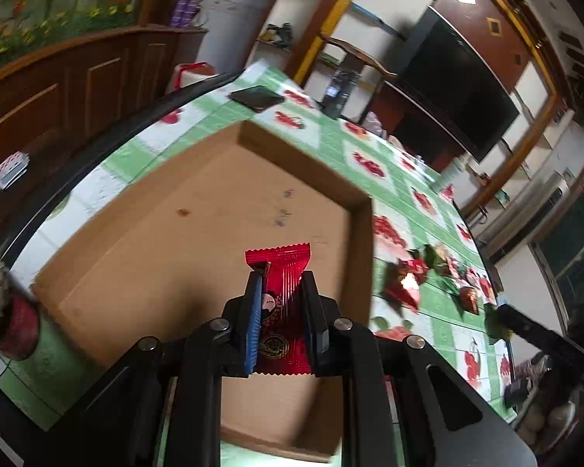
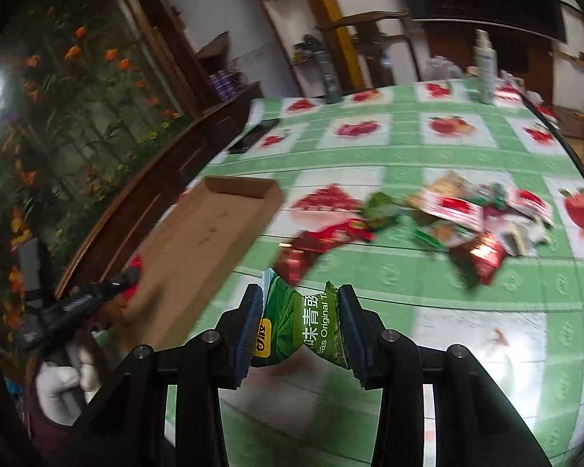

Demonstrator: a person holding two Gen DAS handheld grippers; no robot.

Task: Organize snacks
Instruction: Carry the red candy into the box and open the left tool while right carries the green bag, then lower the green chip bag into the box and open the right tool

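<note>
One cardboard tray (image 1: 198, 210) is seen. One red snack packet (image 1: 282, 311) is counted in one gripper, one green packet (image 2: 305, 323) in the other. A loose pile of snack packets (image 2: 447, 214) is too blurred to be counted. One phone (image 1: 257, 97) is seen.

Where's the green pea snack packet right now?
In the right wrist view, the green pea snack packet is pinched in the right gripper, above the checked tablecloth, short of the snack pile.
</note>
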